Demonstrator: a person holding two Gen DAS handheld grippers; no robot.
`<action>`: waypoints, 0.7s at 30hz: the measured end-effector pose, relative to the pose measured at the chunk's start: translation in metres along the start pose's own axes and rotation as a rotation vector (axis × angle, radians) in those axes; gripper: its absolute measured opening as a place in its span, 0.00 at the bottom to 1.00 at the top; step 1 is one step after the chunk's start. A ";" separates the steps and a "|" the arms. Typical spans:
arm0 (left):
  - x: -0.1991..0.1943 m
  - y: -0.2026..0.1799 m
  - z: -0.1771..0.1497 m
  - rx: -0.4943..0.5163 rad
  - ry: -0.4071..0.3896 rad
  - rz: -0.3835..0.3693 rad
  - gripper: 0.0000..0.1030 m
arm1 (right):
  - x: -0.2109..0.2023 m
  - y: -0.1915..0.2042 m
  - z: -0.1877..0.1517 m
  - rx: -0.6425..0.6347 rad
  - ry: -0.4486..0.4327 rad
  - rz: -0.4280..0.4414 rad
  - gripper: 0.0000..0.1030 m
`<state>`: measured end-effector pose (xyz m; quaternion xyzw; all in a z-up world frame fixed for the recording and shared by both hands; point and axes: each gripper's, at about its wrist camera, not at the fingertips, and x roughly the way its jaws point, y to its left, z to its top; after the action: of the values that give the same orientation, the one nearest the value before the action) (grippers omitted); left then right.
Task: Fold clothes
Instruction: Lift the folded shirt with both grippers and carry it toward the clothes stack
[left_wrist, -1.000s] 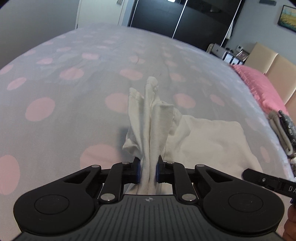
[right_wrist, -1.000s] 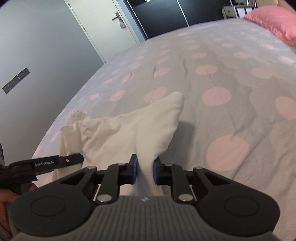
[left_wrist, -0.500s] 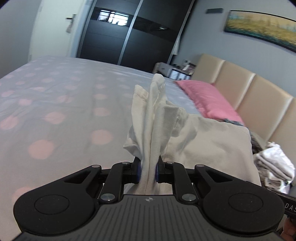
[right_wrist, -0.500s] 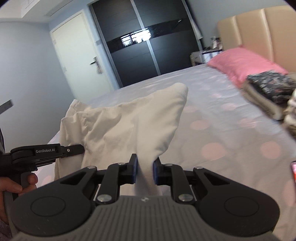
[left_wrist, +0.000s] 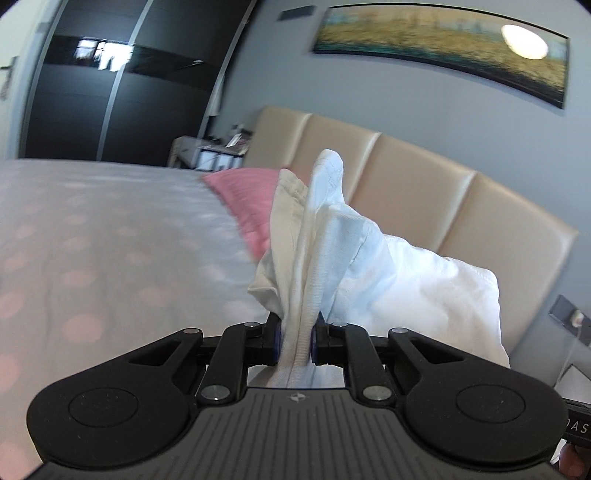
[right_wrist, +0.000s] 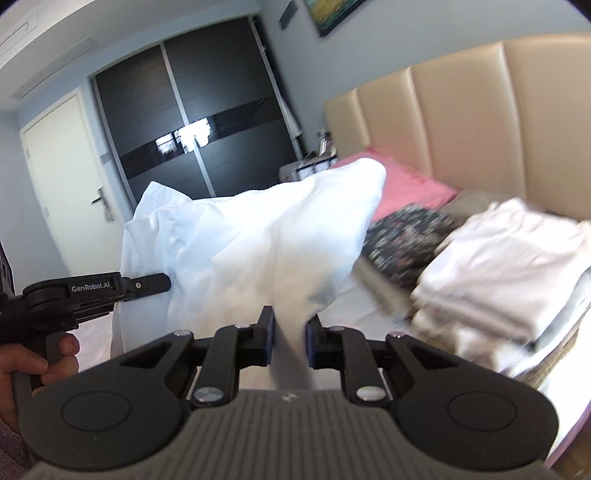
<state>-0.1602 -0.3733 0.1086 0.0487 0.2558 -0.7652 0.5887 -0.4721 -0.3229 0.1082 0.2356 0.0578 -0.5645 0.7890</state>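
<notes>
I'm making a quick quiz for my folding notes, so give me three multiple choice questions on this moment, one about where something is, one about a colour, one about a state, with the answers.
1. Where is the stack of folded clothes?
A. on the bed near the headboard
B. on the floor
C. in the wardrobe

2. What colour is the pillow?
A. green
B. pink
C. black

3. What is the state of the left gripper?
A. wide open and empty
B. lying on the bed
C. shut on the white garment

Answers: 1 A, the right wrist view shows the pile on the bed below the beige panels. 2 B, it is pink in both views. 3 C, white cloth is pinched between its fingers.
</notes>
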 end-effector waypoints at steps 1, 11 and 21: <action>0.010 -0.011 0.007 0.010 -0.004 -0.023 0.12 | 0.000 -0.008 0.010 -0.004 -0.015 -0.018 0.18; 0.114 -0.104 0.057 0.104 -0.011 -0.213 0.12 | -0.001 -0.087 0.083 0.028 -0.155 -0.192 0.18; 0.217 -0.165 0.040 0.217 0.090 -0.308 0.12 | 0.002 -0.128 0.090 0.184 -0.149 -0.348 0.18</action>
<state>-0.3689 -0.5521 0.1168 0.1064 0.2024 -0.8664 0.4439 -0.6047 -0.3962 0.1481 0.2510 -0.0126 -0.7110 0.6568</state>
